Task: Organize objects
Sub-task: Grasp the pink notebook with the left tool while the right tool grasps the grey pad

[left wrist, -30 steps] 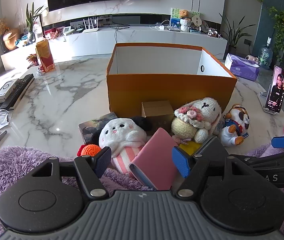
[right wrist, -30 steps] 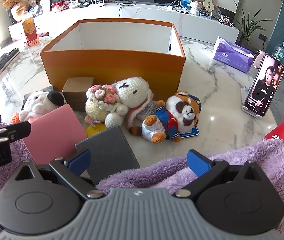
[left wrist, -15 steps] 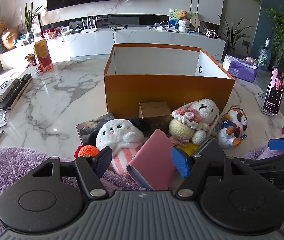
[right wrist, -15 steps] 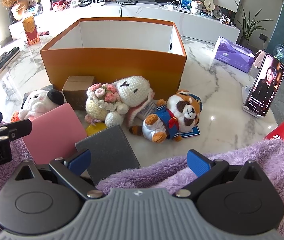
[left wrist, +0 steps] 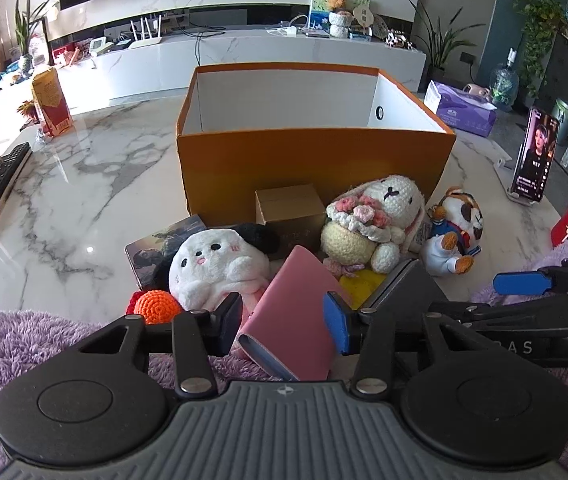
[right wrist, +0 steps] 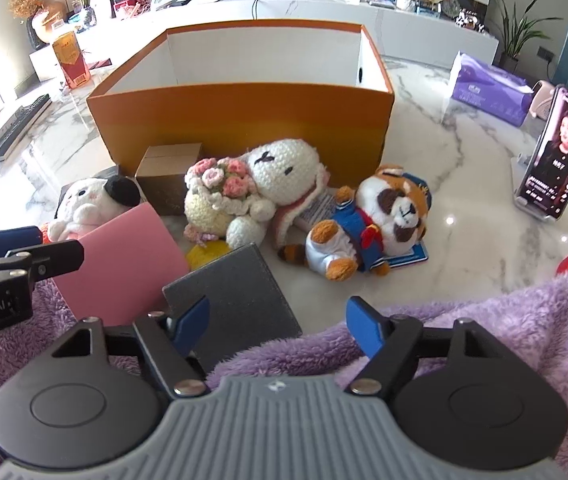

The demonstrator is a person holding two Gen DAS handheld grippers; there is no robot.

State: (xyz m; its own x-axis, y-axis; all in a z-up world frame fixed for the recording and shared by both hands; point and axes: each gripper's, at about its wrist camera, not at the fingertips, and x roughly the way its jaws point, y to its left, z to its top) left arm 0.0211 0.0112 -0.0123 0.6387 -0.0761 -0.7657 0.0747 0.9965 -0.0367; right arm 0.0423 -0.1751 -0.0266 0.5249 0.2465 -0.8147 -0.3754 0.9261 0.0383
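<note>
Orange cardboard, white inside, the open box (left wrist: 315, 156) sits toward the middle of the marble table (left wrist: 84, 184), and nothing is visible in it. Crowded against its near wall, toward the table's near edge, lie the things to sort: a small brown carton (left wrist: 289, 208), a crocheted rabbit (left wrist: 375, 220), a sailor-suited plush (right wrist: 375, 220), a white plush with a black ear (left wrist: 212, 264), a pink case (left wrist: 295, 320) and a grey case (right wrist: 236, 300).

Both grippers hover low over a purple fleece (right wrist: 483, 320) at the near edge. The left gripper (left wrist: 282, 316) has its jaws apart around the pink case without squeezing it; the right gripper (right wrist: 278, 320) is also spread, holding nothing, with the grey case at its left finger.

Judging from this, the pink case goes first: close squarely across its flat sides, lift clear of the white plush, then carry it over the box's near wall.
</note>
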